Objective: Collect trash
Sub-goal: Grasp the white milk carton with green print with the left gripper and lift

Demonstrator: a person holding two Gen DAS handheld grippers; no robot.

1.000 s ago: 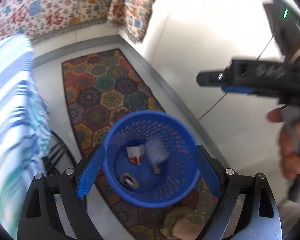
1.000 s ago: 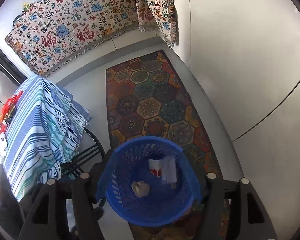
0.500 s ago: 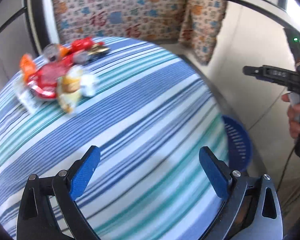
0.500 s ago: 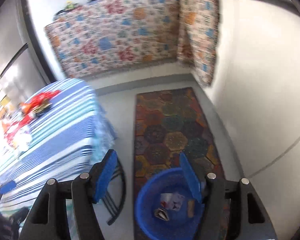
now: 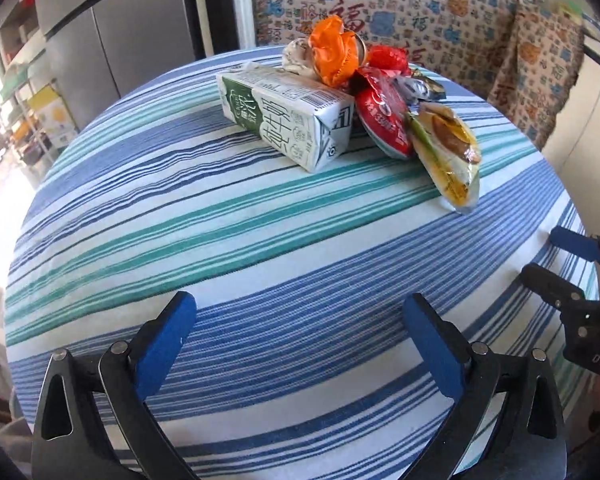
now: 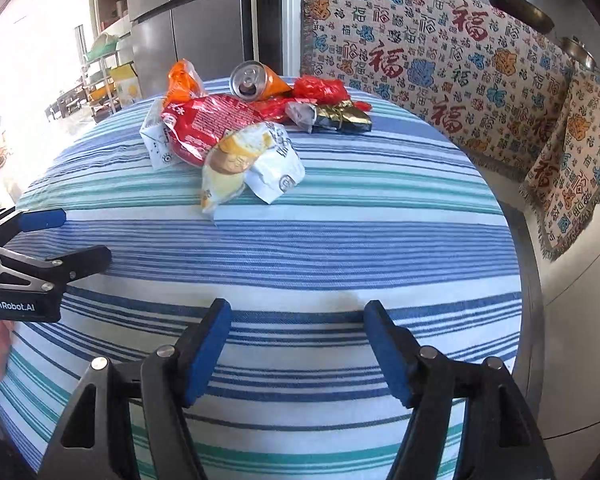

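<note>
A pile of trash lies at the far side of a round table with a striped cloth [image 5: 260, 240]. It holds a green-and-white milk carton [image 5: 288, 108], a red wrapper [image 5: 384, 120], a yellow snack bag [image 5: 448, 152], an orange wrapper [image 5: 332, 56] and a can [image 6: 252, 80]. The yellow snack bag [image 6: 236, 164] is the nearest piece in the right wrist view. My left gripper [image 5: 300, 332] is open and empty over the near edge of the table. My right gripper [image 6: 298, 340] is open and empty, also short of the pile.
A patterned throw covers a bench [image 6: 440, 64] behind the table. A steel fridge [image 6: 204, 20] stands at the back left. Each gripper shows at the edge of the other's view, the right one [image 5: 572, 264] and the left one [image 6: 40, 248].
Both grippers have swung up from the blue basket on the floor to the table top. The trash pile is now in front of both; the basket is out of view.
</note>
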